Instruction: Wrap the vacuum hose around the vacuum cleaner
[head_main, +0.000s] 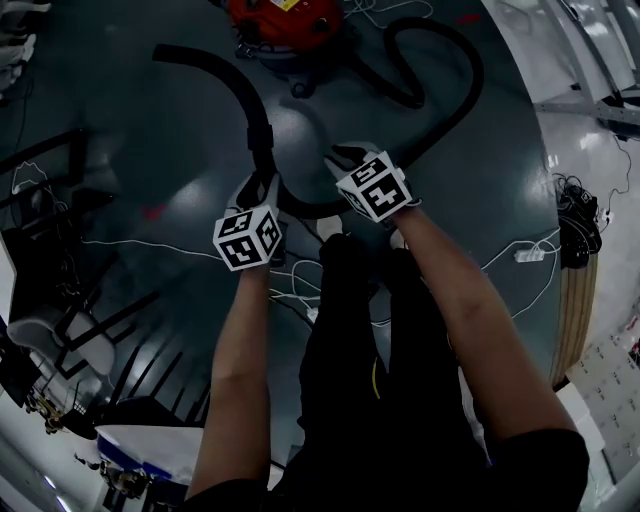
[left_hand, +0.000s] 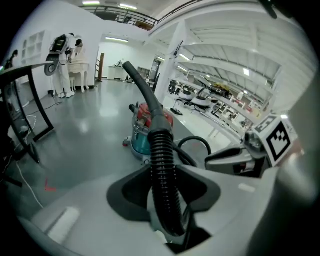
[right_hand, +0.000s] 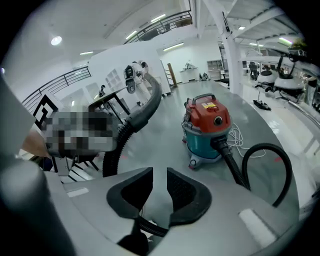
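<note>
Floor: grey and glossy, in a large bright hall; the work is done standing.
Black stand: far left, well clear of the hands.
Wand: rigid curved end of the hose, arcing left and away from the left hand with its tip free in the air.
Left gripper: jaws pinched on the ribbed hose just behind the wand cuff; the hose runs straight out between the pads.
Vacuum cleaner: red-topped, teal-bodied, standing upright on the floor at the far side, ahead of both hands. No hose is wound round it yet.
Right gripper: jaws drawn close with a narrow gap at the tips. Nothing sits between the tips; the hose crosses low at the root of the jaws and appears caught there.
Slack loop: far right, curving from the vacuum cleaner's port out and back to the right gripper.
White cables: trailing on the floor to the right and near the feet.
Risk, slip: a hold at the jaw root is shallow, so a tug could free the hose on the right.
Risk, roll or tip: pulling the loop taut could drag the vacuum cleaner.
Risk, swing: the free wand tip could strike the body during winding.
Risk, snag: hose or feet could catch the cables.
</note>
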